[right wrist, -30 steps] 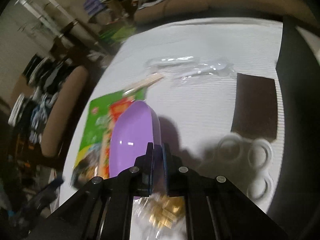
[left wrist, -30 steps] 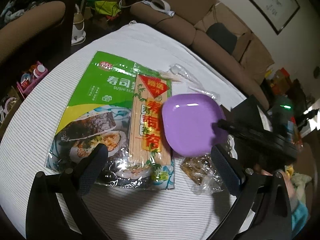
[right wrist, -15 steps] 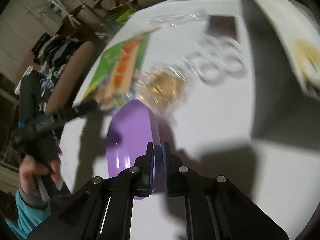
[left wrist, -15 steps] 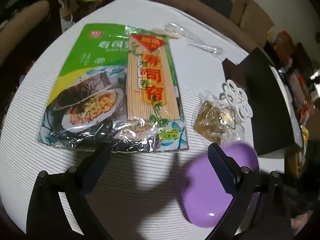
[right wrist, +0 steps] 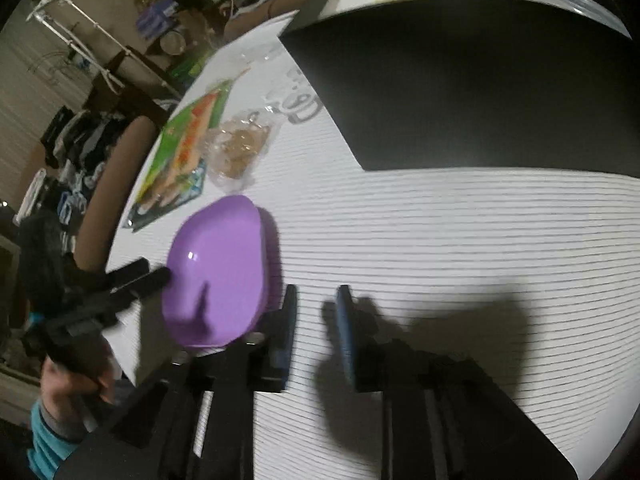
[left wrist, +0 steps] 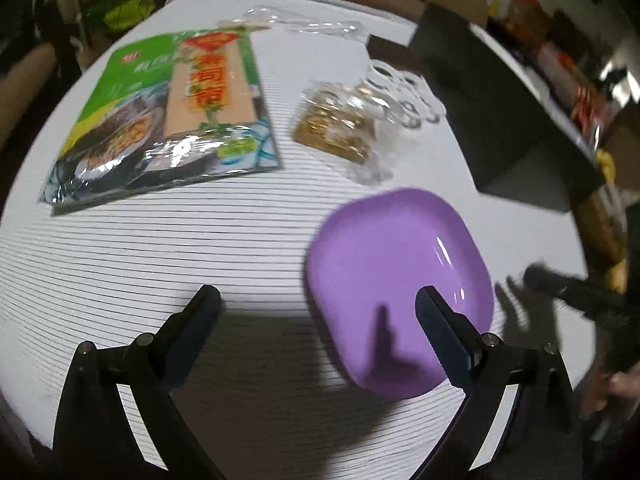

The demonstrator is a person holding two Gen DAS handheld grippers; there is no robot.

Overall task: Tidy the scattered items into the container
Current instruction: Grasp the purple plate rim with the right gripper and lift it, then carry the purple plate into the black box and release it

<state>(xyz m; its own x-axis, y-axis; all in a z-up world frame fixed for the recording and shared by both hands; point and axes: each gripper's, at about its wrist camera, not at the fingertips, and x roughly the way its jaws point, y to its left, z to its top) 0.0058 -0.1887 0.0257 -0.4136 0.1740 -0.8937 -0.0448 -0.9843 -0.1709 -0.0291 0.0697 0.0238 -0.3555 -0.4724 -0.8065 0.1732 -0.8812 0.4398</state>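
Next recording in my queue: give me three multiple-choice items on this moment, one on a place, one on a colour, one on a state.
1. Where does the green seaweed packet lie?
A. inside the black box
B. flat on the striped tablecloth
C. on top of the plate

2. What colour is the plate?
A. purple
B. red
C. white

3. How does the right gripper stand?
A. clamped on the plate
B. clamped on the candy bag
C. jaws apart, with nothing between them

Answers:
1 B: the packet lies flat on the tablecloth, apart from the black box.
2 A: both views show it purple.
3 C: the jaws are opening with only cloth between them; the plate lies to one side.
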